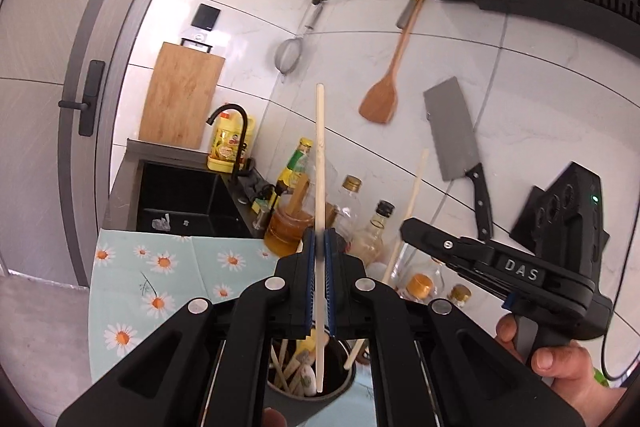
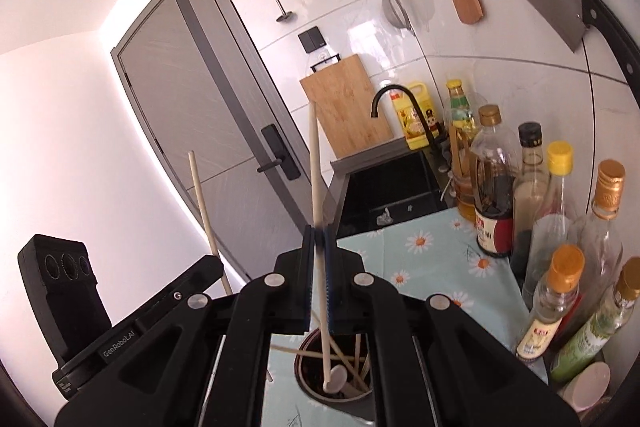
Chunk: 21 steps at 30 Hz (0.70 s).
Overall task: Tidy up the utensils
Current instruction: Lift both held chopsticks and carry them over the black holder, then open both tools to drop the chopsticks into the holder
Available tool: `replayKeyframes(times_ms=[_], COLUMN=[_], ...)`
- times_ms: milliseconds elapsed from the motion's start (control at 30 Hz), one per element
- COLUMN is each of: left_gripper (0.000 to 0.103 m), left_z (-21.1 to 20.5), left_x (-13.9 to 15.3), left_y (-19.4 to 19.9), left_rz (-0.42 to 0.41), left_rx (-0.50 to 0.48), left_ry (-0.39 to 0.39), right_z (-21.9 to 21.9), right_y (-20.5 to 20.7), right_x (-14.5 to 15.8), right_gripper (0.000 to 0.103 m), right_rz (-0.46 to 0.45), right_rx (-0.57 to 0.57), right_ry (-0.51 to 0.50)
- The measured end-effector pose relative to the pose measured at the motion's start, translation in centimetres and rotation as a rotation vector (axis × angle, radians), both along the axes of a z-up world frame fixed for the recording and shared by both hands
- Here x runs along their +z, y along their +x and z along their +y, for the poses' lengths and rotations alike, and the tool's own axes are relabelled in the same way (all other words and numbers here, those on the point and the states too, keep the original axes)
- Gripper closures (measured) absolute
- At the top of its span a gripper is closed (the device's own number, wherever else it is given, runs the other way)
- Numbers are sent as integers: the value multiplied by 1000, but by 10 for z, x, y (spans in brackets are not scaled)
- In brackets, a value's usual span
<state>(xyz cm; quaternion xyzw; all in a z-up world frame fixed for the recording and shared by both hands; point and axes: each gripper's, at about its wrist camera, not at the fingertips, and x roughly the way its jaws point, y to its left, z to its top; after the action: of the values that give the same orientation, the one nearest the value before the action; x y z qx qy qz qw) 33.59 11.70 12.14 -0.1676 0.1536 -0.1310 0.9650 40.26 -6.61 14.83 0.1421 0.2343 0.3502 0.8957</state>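
Observation:
My left gripper (image 1: 320, 235) is shut on a long pale wooden stick (image 1: 320, 147) that stands nearly upright. Its lower end hangs inside the dark round utensil holder (image 1: 347, 383), among several other wooden utensils. My right gripper (image 2: 319, 231) is shut on a long pale wooden spoon (image 2: 316, 167), whose round bowl (image 2: 336, 377) sits low in the same holder (image 2: 301, 375). The two grippers are side by side above the holder. The right gripper (image 1: 405, 227) shows in the left wrist view with its spoon handle (image 1: 414, 191). The left gripper (image 2: 218, 263) shows in the right wrist view with its stick (image 2: 202, 199).
Several sauce and oil bottles (image 2: 494, 187) crowd the wall side of the daisy-print cloth (image 1: 160, 267). A black sink (image 1: 180, 195) and faucet (image 1: 232, 115) lie beyond. A cutting board (image 1: 180, 95), cleaver (image 1: 456, 131), wooden spatula (image 1: 384, 95) and strainer (image 1: 287, 55) are on the wall.

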Motion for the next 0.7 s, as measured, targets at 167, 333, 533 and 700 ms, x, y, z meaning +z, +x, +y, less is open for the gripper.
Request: replayKeyframes(times_ms=[167, 333, 533, 700], left_gripper=[99, 99, 99, 98], left_z=[2, 5, 3, -1], left_x=[-10, -28, -44, -46], left_y=[10, 22, 27, 29], left_rz=[0, 44, 70, 76], left_rx=[26, 44, 40, 36], left_ry=[-2, 2, 7, 14], right_z=[2, 8, 10, 14], right_y=[10, 17, 18, 14], right_x=[-10, -29, -48, -54], right_gripper=[97, 97, 97, 97], right_rz=[-7, -5, 24, 32], right_rx=[-15, -22, -13, 2], right_ry=[5, -57, -83, -98])
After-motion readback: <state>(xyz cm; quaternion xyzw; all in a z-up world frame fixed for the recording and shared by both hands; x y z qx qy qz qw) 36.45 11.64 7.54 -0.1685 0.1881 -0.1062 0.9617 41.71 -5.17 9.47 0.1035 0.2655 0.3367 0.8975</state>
